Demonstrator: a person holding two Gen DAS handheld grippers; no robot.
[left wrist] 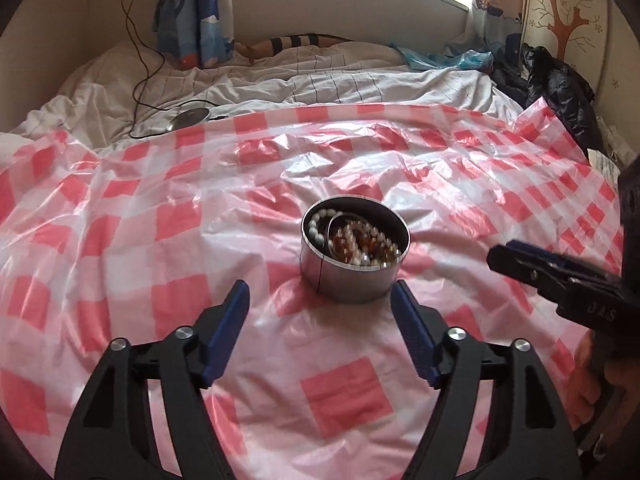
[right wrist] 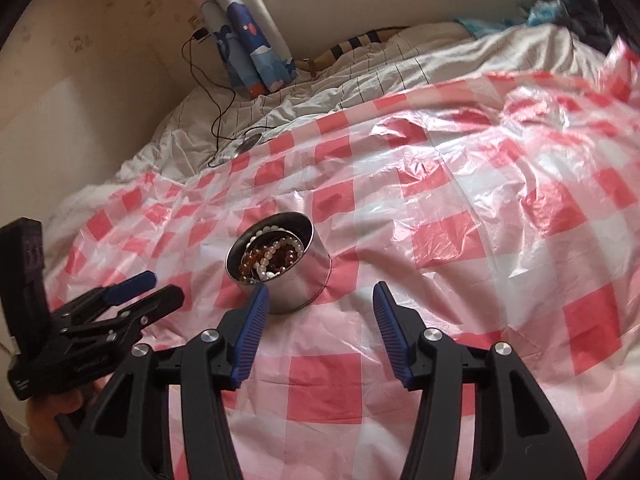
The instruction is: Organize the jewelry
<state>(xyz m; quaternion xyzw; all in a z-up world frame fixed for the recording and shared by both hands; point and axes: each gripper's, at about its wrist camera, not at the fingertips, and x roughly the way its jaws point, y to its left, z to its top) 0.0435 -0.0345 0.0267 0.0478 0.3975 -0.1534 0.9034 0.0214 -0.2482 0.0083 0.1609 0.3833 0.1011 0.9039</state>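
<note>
Both claws, left gripper (left wrist: 320, 300) and right gripper (right wrist: 318, 300), gape wide and empty. All beads seem inside the tin (left wrist: 354, 256). Back away gently without nudging it

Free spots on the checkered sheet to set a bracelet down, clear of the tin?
Wide bare patches of the checkered plastic sheet lie left of and behind the metal tin, up to the white duvet. Right of the tin is bare too, but the right gripper hovers there. Nearest edge is tight: left gripper, open, flanks the tin.
</note>
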